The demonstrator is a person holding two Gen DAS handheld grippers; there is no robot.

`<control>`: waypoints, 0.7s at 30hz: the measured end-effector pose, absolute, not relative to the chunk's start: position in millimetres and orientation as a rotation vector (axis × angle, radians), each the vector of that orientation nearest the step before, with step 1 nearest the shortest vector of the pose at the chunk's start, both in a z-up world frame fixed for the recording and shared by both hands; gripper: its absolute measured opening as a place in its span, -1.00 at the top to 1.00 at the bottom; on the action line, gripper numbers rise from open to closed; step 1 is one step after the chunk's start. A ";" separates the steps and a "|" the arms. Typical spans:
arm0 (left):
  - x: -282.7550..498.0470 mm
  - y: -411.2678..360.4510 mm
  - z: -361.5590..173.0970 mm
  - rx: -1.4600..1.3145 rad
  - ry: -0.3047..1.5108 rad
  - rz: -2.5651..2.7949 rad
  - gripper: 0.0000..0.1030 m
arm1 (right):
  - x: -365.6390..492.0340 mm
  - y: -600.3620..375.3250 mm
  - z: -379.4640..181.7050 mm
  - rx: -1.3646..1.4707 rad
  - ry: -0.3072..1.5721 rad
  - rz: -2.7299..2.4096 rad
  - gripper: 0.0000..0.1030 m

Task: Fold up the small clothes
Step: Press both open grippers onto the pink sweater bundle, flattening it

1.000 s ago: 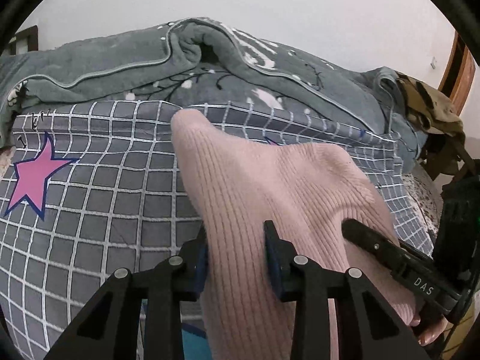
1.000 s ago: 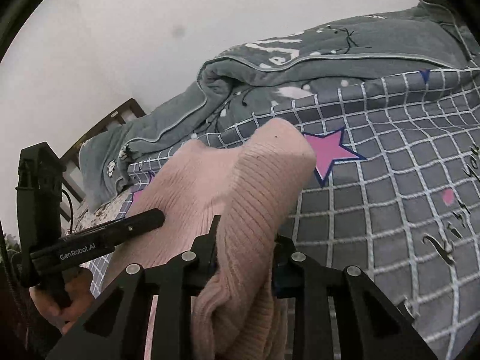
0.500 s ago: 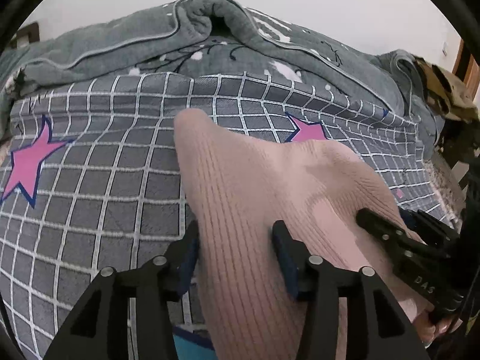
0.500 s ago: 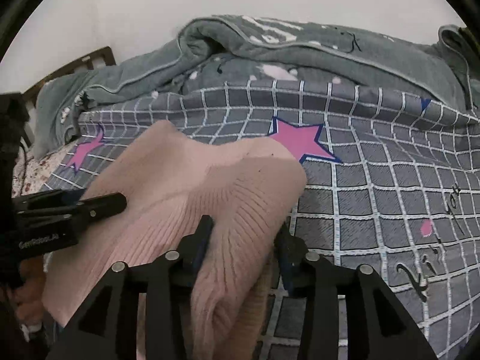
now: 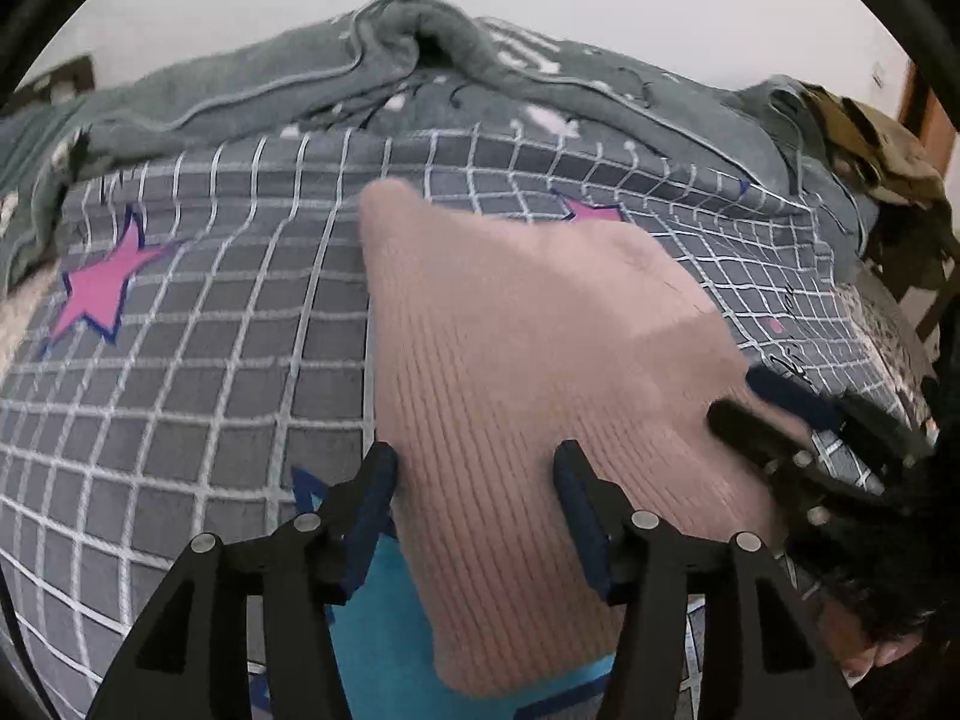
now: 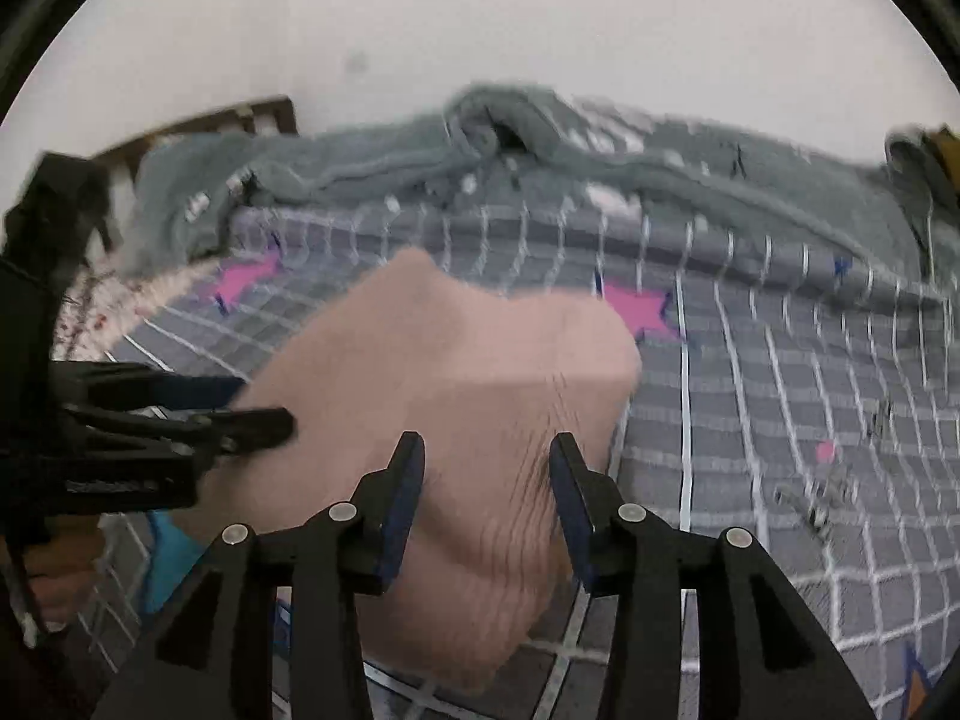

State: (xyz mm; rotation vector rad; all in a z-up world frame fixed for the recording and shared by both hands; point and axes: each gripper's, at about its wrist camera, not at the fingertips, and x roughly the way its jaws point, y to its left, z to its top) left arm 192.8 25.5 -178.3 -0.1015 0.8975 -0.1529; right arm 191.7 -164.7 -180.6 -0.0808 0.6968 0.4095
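Observation:
A pink ribbed knit garment [image 5: 510, 360] lies folded on a grey checked bedsheet [image 5: 210, 360] with pink stars. My left gripper [image 5: 474, 474] is open, its jaws wide apart over the garment's near left edge. My right gripper [image 6: 486, 468] is open too, its jaws apart over the garment's near right part [image 6: 468, 372]. Each gripper shows in the other's view: the right one [image 5: 774, 414] at the garment's right side, the left one [image 6: 198, 408] at its left side.
A rumpled grey blanket [image 5: 420, 78] lies along the far side of the bed against a white wall. A turquoise patch [image 5: 384, 630] shows under the garment's near edge. Brown clothes [image 5: 870, 144] are piled at far right. A wooden headboard [image 6: 210, 120] stands far left.
Both grippers have opened and let go of the pink garment, which has dropped flat onto the sheet. Both have tilted down towards the bed.

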 end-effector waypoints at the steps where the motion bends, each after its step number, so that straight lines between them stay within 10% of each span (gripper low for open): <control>1: 194.7 27.0 -181.0 -0.117 0.906 -0.154 -0.12 | 194.8 -164.5 -187.5 -0.089 0.726 0.380 0.17; 21: 217.2 40.7 -147.4 -0.148 0.793 -0.212 -0.04 | 226.3 -174.2 -158.1 -0.053 0.650 0.382 0.17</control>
